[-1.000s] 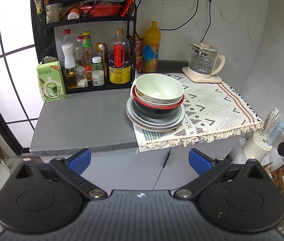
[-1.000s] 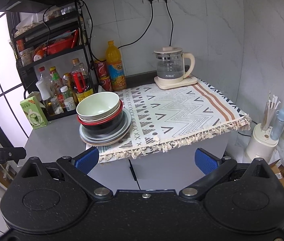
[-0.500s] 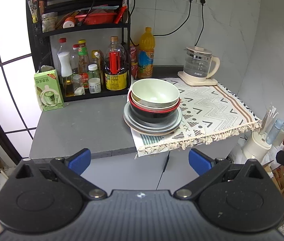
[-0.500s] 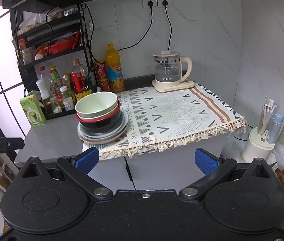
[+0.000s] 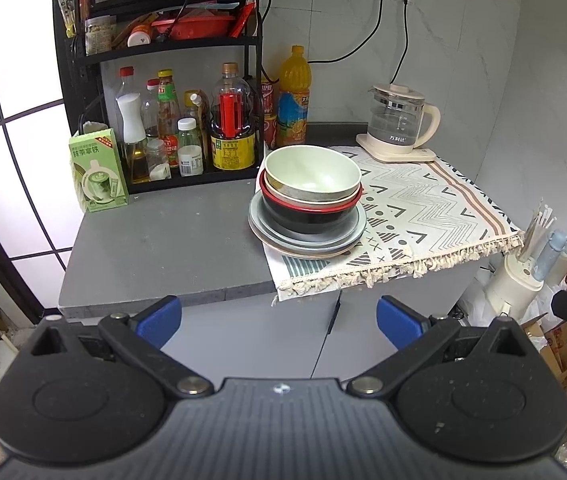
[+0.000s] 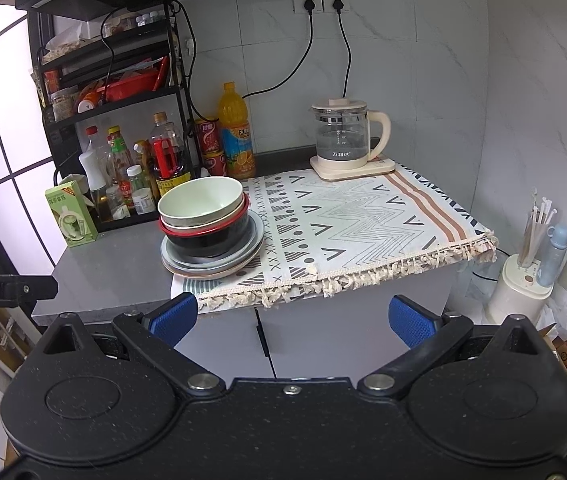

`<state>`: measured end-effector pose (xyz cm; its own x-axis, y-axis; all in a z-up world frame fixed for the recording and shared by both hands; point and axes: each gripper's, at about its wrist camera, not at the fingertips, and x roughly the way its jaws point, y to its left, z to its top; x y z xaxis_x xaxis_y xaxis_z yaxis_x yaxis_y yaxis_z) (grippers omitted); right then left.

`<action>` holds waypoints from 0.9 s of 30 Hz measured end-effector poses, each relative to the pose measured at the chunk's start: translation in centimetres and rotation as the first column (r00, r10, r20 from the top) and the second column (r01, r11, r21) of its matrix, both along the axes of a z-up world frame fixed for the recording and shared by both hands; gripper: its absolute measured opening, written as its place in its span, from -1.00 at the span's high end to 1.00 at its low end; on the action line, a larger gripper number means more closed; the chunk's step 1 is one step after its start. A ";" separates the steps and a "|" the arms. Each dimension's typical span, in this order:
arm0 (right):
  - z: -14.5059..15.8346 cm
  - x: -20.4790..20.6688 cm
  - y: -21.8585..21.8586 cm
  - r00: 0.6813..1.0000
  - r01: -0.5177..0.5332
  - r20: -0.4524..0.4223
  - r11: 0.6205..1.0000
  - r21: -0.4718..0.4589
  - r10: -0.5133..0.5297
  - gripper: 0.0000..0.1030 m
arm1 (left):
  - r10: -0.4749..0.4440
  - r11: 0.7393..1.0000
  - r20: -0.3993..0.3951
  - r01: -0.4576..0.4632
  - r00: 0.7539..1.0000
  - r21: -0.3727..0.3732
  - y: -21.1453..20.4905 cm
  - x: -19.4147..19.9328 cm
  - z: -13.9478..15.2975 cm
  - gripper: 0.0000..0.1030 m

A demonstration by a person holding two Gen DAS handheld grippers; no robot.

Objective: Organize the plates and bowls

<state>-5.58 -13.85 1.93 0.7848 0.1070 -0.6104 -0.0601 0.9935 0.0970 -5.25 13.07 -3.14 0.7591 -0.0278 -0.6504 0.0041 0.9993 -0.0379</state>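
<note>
Stacked dishes sit on the near left corner of the patterned fringed cloth [image 6: 363, 220] covering the grey countertop [image 5: 163, 248]: a pale green bowl [image 5: 312, 174] nested in a red-rimmed black bowl [image 5: 311, 216], on grey round plates [image 5: 307, 240]. Left gripper [image 5: 279, 320] and right gripper [image 6: 293, 316] hover near the counter's front edge, well apart from the stack, blue-padded jaws spread wide and empty. A glass kettle [image 6: 343, 140] stands at the far right.

A pale green bowl [image 5: 312, 174] tops a black bowl with a red rim [image 5: 310, 213] on grey plates [image 5: 307, 240]. The cloth [image 6: 363, 220] is cream with black zigzags and brown stripes; the counter [image 5: 163, 248] is grey.
</note>
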 end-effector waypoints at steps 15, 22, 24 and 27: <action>0.0 0.1 -0.2 1.000 0.005 -0.004 1.000 0.001 -0.005 -0.99 | -0.005 1.000 -0.001 0.005 1.000 -0.011 -0.1 -0.1 0.0 -0.99; 0.0 0.0 -0.1 1.000 0.005 -0.003 1.000 0.002 -0.005 -0.99 | -0.007 1.000 -0.002 0.007 1.000 -0.012 -0.5 0.0 -0.1 -0.99; 0.0 0.0 -0.1 1.000 0.005 -0.003 1.000 0.002 -0.005 -1.00 | -0.006 1.000 -0.004 0.006 1.000 -0.013 -0.6 0.0 -0.2 -0.99; 0.0 0.0 -0.1 1.000 -0.003 0.000 1.000 0.002 0.003 -0.99 | -0.005 1.000 -0.005 0.004 1.000 -0.016 -0.8 0.1 -0.2 -0.99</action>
<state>-5.57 -13.91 1.91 0.7844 0.1102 -0.6103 -0.0628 0.9931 0.0986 -5.12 12.27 -3.33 0.7555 -0.0414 -0.6538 0.0084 0.9985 -0.0535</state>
